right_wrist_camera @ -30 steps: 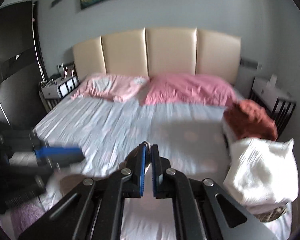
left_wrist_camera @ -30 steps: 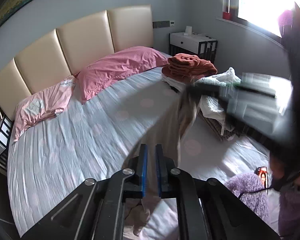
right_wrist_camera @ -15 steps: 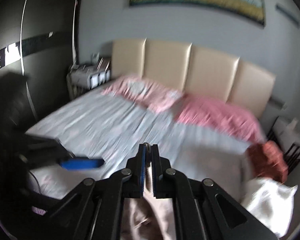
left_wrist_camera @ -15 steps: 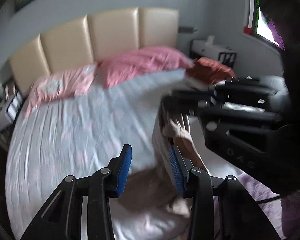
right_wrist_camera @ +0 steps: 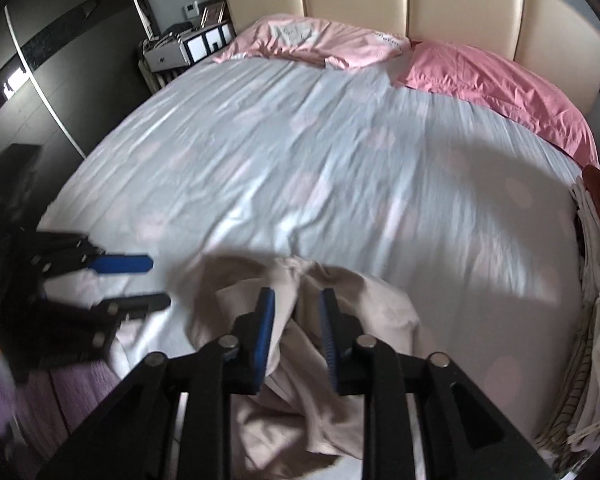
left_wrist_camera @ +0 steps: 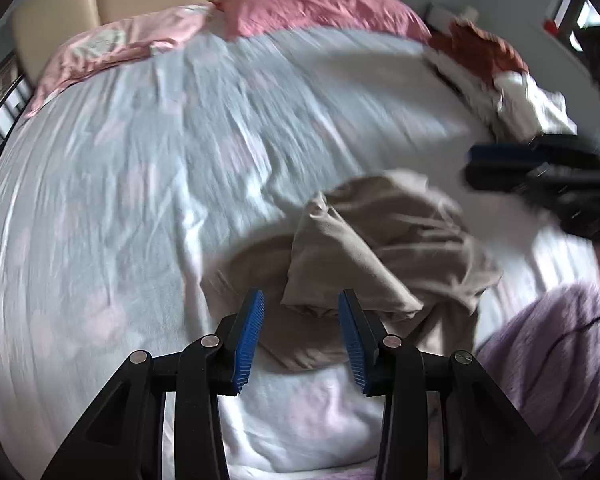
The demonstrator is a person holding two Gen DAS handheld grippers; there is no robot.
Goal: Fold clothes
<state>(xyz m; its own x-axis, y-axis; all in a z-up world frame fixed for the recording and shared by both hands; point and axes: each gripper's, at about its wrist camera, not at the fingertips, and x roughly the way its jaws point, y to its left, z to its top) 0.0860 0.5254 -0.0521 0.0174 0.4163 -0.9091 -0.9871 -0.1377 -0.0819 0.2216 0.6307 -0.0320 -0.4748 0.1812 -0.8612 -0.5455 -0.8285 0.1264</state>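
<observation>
Both tools now spread and empty – left tool (left_wrist_camera: 300, 334), right tool (right_wrist_camera: 297, 334) – having released the beige garment (left_wrist_camera: 384, 240), which lies crumpled near the bed's (left_wrist_camera: 140, 160) foot, so folding hasn't started.

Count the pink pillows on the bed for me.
2: a light pink pillow at the head of the bed on the left, and a darker pink pillow beside it on the right. None seems hidden.

No lettering is legible anywhere (the pillow's (right_wrist_camera: 320, 38) print blurs).
</observation>
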